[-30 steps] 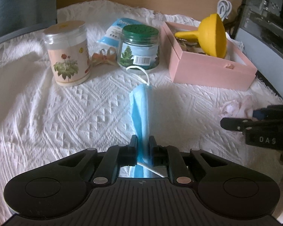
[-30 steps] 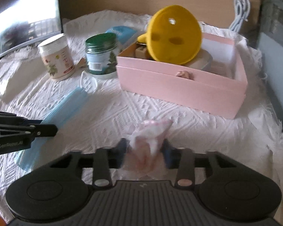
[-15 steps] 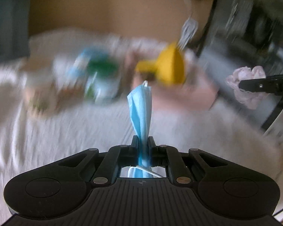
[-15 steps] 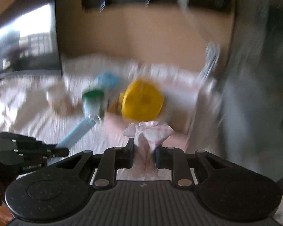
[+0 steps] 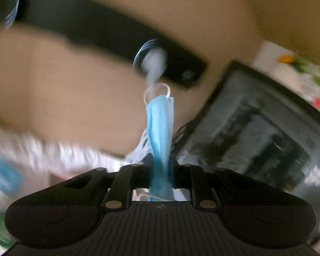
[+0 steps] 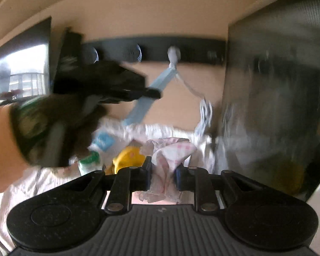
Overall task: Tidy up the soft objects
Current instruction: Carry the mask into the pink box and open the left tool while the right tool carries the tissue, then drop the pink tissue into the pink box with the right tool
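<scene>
Left gripper with jaws opening, folded blue face mask between them, pads apparently touching it, mask standing up toward 12 o'clock, white ear loop just below a blurred white peg on a dark wall rail. Right gripper clamped narrow on a bunched pink-and-white cloth, with white bedspread at 8 o'clock and yellow funnel at 10 o'clock

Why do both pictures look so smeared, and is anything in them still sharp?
Left wrist view: the wall and black hook rail streak with motion blur; the gripper body and blue face mask stay fairly crisp. Right wrist view: similar smear, window glare at left, pink cloth clearer.
</scene>
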